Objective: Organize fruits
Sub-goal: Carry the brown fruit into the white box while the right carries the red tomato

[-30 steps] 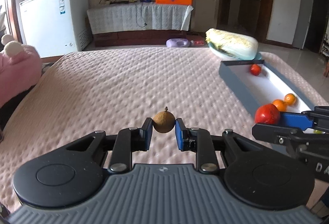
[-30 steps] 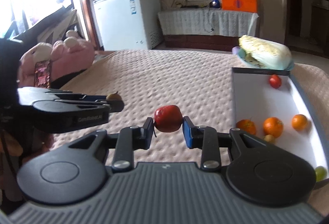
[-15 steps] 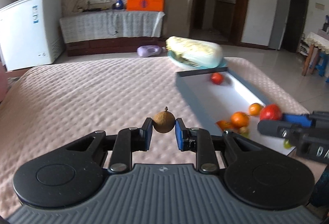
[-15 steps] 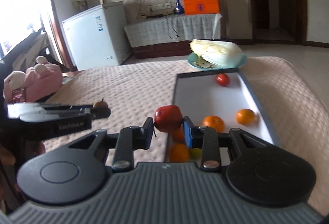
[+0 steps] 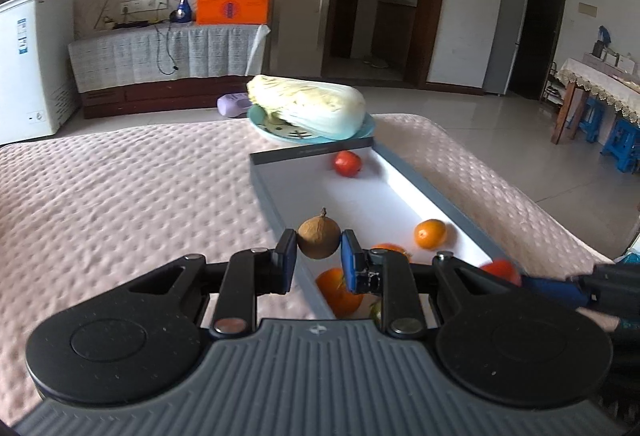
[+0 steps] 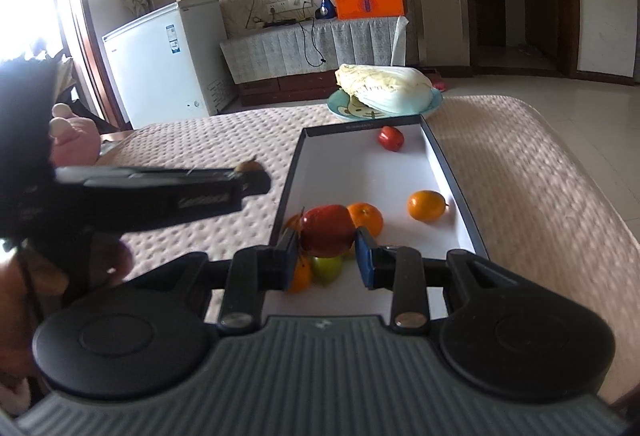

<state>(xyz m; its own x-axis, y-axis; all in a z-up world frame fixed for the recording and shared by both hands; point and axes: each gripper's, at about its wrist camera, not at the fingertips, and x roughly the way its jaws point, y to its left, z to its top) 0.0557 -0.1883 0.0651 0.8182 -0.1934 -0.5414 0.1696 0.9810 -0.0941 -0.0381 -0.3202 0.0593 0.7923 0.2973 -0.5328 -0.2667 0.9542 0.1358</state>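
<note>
Two grippers clamped – left gripper (image 5: pixel 319 261) on brown fruit (image 5: pixel 319 238), right gripper (image 6: pixel 327 253) on red fruit (image 6: pixel 328 230)

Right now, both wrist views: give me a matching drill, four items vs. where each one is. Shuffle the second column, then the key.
Items
1. brown fruit
2. red fruit
3. cabbage
4. small red fruit

Places
A. on the blue plate beyond the tray
B. lying at the far end of the tray
C. clamped in the left gripper
D. clamped in the right gripper

Pairs: 1-C, 2-D, 3-A, 4-B
</note>
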